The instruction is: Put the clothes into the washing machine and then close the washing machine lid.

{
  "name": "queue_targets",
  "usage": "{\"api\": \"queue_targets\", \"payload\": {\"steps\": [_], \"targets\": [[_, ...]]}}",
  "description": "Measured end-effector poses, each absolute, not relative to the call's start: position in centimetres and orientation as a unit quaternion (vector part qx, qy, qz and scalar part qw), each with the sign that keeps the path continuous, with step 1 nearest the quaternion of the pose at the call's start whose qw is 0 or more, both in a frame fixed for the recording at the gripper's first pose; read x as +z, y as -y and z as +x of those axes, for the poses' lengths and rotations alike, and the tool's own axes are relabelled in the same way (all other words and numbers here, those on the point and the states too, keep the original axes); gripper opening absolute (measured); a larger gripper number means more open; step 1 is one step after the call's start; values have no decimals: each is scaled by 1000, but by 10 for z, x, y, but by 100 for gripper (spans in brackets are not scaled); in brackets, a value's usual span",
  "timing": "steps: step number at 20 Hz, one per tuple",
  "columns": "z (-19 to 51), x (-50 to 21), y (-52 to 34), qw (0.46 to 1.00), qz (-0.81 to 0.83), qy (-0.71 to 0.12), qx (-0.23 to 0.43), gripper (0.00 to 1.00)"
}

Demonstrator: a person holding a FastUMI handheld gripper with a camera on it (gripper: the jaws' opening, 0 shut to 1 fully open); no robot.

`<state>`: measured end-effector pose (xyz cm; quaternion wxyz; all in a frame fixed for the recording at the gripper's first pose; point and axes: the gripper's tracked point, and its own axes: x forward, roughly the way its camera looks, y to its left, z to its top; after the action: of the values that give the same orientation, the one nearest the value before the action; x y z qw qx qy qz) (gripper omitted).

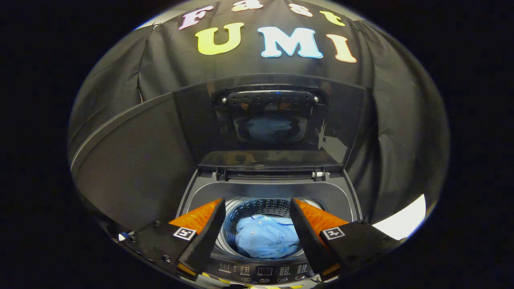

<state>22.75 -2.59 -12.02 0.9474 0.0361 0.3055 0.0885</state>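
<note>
The gripper (257, 206) has wedge-shaped fingers, each mount bearing a square black-and-white marker, with screws at 7 o'clock.

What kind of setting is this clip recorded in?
Likely a staged laundry booth: a top-loading washing machine with its lid raised, a blue garment in the drum, black cloth behind. The gripper hangs open above.

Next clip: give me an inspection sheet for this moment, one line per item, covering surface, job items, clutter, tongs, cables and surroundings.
Surface: washing machine top deck, control panel nearest the tongs.
Job's things: light blue garment lying bunched in the drum; lid raised upright, not yet closed.
Clutter: nothing seen.
Tongs: tongs open, holding nothing, fingers spread above the drum with the garment seen between them.
Cables: nothing seen.
Surroundings: black cloth wall behind the machine.
</note>
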Motion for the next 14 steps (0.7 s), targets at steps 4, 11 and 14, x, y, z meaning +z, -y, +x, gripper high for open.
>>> {"api": "queue_targets", "payload": {"steps": [4, 11, 14], "targets": [[226, -101, 23, 953, 34, -288, 83, 97], [202, -40, 24, 970, 34, -226, 76, 97], [187, -4, 26, 980, 37, -180, 74, 97]]}}
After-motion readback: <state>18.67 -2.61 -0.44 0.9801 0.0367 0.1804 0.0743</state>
